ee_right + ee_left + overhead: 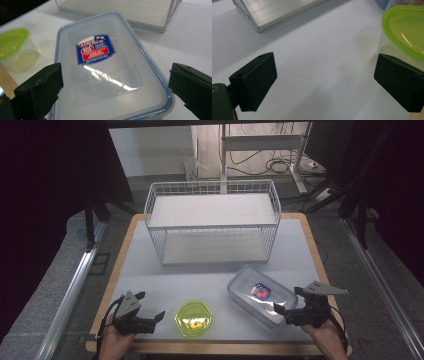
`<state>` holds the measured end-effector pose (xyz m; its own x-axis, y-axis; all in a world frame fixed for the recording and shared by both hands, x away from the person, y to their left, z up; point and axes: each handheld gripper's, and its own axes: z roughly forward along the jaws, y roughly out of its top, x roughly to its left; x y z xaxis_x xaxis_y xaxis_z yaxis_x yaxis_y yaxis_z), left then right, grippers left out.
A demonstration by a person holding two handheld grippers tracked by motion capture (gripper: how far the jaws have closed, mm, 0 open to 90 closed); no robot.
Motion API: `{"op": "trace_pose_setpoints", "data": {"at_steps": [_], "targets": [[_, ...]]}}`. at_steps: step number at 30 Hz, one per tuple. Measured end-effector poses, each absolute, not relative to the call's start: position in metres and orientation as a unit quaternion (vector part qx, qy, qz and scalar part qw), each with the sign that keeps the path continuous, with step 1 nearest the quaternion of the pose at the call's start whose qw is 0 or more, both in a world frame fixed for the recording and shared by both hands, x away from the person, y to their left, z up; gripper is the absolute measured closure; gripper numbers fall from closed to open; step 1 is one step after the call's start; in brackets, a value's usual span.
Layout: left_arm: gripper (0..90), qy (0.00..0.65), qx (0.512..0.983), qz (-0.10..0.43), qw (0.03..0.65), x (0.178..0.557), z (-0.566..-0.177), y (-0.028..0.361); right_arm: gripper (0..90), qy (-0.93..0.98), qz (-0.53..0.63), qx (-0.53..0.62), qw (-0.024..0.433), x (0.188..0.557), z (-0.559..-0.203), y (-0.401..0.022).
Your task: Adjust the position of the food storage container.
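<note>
Right gripper (286, 299) spread wide, empty, poised over near end of clear box (259, 295) at table's (150, 270) front right. Light, rigid, slick; best gripped across short sides. Left gripper (148, 306) likewise open, beside green-lidded tub (193, 318).

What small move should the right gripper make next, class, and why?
Probably ease the right gripper forward and down until its jaws straddle the near end of the box, then close. The jaws stand wide open on either side of that end, with its lid on, and nothing is gripped yet.
</note>
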<state>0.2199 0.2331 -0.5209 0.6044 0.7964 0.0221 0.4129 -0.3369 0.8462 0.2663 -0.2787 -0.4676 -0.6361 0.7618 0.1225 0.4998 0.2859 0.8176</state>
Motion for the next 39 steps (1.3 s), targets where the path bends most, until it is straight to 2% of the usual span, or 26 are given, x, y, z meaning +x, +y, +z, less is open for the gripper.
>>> {"op": "trace_pose_setpoints", "data": {"at_steps": [6, 16, 18, 20, 24, 27, 32, 34, 35, 39], "targets": [[5.1, 0.379, 0.795, 0.211, 0.424, 0.219, -0.521, 0.229, 0.0, 0.801, 0.419, 0.394, 0.166, 0.266, -0.47, -0.278], [3.8, 0.381, 0.803, 0.213, 0.405, 0.219, -0.519, 0.224, 0.0, 0.808, 0.408, 0.389, 0.17, 0.266, -0.47, -0.275], [2.3, 0.376, 0.802, 0.207, 0.416, 0.217, -0.516, 0.225, 0.3, 0.807, 0.407, 0.39, 0.174, 0.266, -0.47, -0.275], [5.2, 0.378, 0.798, 0.195, 0.426, 0.216, -0.511, 0.225, 1.4, 0.804, 0.411, 0.391, 0.178, 0.265, -0.469, -0.276], [21.9, 0.37, 0.797, 0.191, 0.437, 0.212, -0.5, 0.222, 3.6, 0.798, 0.418, 0.393, 0.184, 0.264, -0.466, -0.276], [44.9, 0.354, 0.793, 0.172, 0.464, 0.209, -0.487, 0.217, 4.4, 0.797, 0.418, 0.392, 0.188, 0.264, -0.465, -0.275], [76.1, 0.327, 0.802, 0.139, 0.479, 0.205, -0.472, 0.19, 5.8, 0.796, 0.419, 0.391, 0.194, 0.263, -0.464, -0.274], [85.7, 0.315, 0.81, 0.124, 0.478, 0.203, -0.47, 0.175, 6.3, 0.794, 0.421, 0.392, 0.197, 0.262, -0.463, -0.275], [89.3, 0.307, 0.815, 0.114, 0.478, 0.203, -0.47, 0.167, 6.4, 0.793, 0.422, 0.392, 0.199, 0.262, -0.463, -0.275], [90.0, 0.27, 0.841, 0.079, 0.462, 0.199, -0.474, 0.133, 7.0, 0.789, 0.425, 0.394, 0.202, 0.262, -0.461, -0.275]]}}
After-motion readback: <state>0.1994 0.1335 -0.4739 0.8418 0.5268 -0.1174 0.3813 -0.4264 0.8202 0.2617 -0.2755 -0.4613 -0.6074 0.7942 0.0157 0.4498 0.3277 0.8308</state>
